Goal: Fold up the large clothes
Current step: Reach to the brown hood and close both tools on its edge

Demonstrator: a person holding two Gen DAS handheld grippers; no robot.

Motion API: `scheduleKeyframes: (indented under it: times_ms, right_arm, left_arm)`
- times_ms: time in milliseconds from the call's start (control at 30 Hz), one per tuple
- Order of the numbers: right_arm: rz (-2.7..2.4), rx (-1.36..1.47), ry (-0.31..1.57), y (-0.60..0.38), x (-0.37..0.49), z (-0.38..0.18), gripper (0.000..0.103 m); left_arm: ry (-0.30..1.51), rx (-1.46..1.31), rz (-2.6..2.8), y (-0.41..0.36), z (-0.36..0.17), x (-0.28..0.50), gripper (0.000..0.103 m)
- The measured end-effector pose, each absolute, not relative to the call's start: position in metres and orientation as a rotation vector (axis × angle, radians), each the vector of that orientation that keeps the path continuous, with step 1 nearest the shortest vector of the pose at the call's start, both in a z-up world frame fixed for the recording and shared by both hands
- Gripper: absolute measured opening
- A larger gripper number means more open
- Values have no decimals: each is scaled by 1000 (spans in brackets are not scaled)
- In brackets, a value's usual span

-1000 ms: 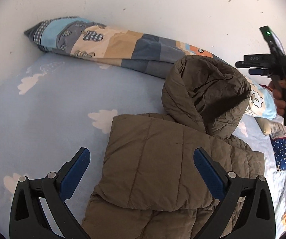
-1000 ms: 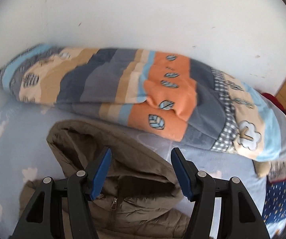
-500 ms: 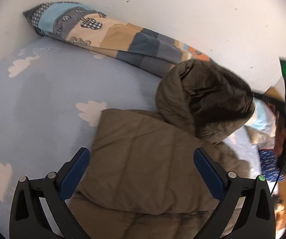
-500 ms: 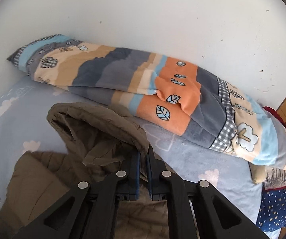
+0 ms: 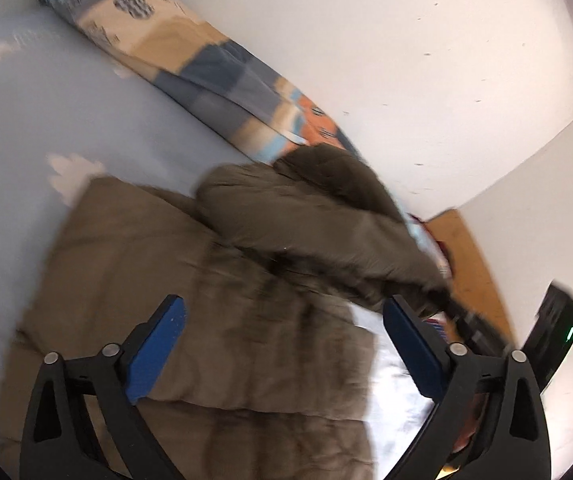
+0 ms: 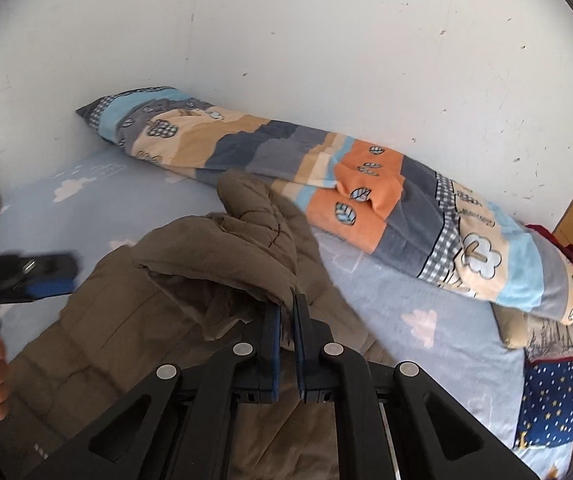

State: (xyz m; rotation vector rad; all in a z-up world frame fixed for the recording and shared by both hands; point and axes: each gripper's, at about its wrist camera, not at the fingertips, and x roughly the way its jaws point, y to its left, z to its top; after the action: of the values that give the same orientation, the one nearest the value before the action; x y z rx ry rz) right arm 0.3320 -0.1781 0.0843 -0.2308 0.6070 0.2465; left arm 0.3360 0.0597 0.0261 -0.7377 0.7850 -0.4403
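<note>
Your right gripper (image 6: 286, 320) has just clamped its fingers on the hood (image 6: 254, 240), dragging it over the brown jacket (image 5: 206, 300) on the bed (image 6: 426, 288); your left gripper (image 5: 282, 344), fingers just narrowing slightly, hovers apart, empty.

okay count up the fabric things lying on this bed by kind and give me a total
Hooded puffer jacket, olive brown: 1
Patchwork blanket, rolled along the wall: 1
Navy star-print cloth: 1
Dark red cloth, partly hidden at the far end: 1
Total: 4
</note>
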Motion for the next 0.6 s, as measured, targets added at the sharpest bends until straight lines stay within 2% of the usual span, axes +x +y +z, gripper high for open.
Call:
scheduleKeyframes:
  times_ms: [200,333,400,467,500,533,600]
  right_arm:
    - [308,-210,596,-166,286,82,6]
    - [334,-185,591,-163,261,83,6]
    - [344,-168,592,-164,251,83,6]
    - [338,-158,591,-166,241,82,6]
    - [332,-150,589,-168,236,81,6]
    - [320,-147,583,-169,230,80,6]
    - [289,-151,578,-171,226,77,6]
  left_arm:
    - [814,-898,-551,41,6,337,93]
    - [824,-974,-556,42,-5,340,86]
    - [819,-996,-560,44,-8,341,75]
    - [808,-980,-580,44,-5,339,47]
    - [800,-960,-598,43,-2,337,40]
    - [798,-945,-596,43,0,335,33]
    - [791,-903,-586,45,9,327,29]
